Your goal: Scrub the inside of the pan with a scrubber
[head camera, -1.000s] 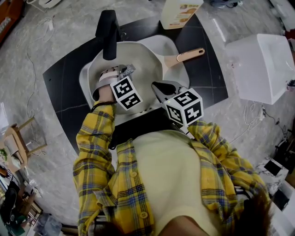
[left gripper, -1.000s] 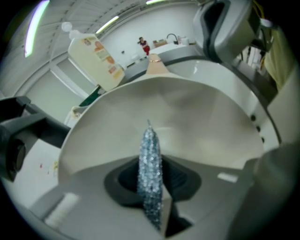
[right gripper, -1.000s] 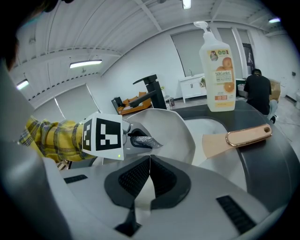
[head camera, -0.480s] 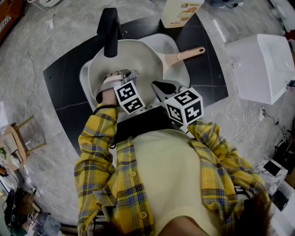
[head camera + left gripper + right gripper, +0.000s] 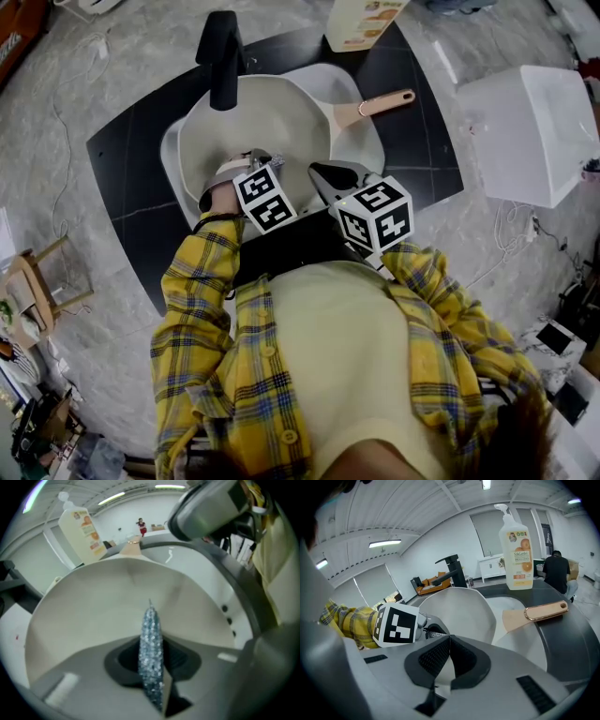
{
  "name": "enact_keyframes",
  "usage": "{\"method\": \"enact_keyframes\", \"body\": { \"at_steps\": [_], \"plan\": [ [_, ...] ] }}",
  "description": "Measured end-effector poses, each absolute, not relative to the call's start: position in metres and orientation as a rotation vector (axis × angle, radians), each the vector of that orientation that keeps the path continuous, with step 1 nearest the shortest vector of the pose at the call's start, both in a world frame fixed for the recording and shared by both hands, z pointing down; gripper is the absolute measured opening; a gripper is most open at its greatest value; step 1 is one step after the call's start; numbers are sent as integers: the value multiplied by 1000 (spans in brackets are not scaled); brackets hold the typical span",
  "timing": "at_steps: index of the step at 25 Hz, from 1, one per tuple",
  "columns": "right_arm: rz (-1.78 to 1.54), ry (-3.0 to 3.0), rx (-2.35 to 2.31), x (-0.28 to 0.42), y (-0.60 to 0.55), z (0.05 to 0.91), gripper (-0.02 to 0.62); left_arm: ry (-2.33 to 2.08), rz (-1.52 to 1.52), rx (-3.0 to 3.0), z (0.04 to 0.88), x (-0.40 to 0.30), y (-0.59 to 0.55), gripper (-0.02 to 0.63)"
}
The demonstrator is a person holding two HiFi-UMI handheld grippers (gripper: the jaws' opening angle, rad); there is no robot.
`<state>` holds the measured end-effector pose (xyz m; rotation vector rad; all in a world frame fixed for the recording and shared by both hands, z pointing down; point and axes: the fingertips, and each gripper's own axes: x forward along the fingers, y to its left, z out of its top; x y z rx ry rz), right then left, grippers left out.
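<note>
A cream pan [image 5: 272, 112] with a pale wooden handle [image 5: 380, 101] lies tilted in the white sink [image 5: 364, 141]. My left gripper [image 5: 263, 159] is inside the pan near its front rim, shut on a glittery silver scrubber [image 5: 266, 156]. In the left gripper view the scrubber [image 5: 152, 658] stands edge-on between the jaws of the left gripper [image 5: 151, 634], against the pan's inner wall [image 5: 103, 602]. My right gripper [image 5: 321, 174] is shut on the pan's near right rim. In the right gripper view the right gripper [image 5: 449, 639] pinches that rim, with the pan [image 5: 464, 609] beyond it.
A black faucet [image 5: 222, 56] rises over the pan's far rim. An orange-labelled soap bottle [image 5: 361, 23] stands behind the sink on the dark counter [image 5: 131, 169]. A white box [image 5: 530, 131] sits at the right. The handle [image 5: 543, 611] points away to the right.
My left gripper has slid the scrubber a little to the right and toward the pan's near rim. The right gripper has stayed on the rim.
</note>
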<state>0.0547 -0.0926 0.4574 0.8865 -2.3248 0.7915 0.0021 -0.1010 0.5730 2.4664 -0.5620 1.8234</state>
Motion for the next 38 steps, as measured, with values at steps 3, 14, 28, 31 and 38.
{"method": "enact_keyframes", "body": {
  "at_steps": [3,14,28,31,38],
  "plan": [
    [792,-2322,889,55,-90,458,14,-516,1811,2463,576,4,-94,91],
    [786,-2323,902,56,-82,455,14,-353,1785,2452,581,11,-72,91],
    [779,-2322,910,58,-80,453,14,-180,1736,2437,573,18,-51,91],
    [775,-2326,902,56,-79,453,14,-148,1730,2433,570,18,-45,91],
    [766,-2334,886,54,-78,451,14,-107,1728,2431,561,19,-32,91]
  ]
}}
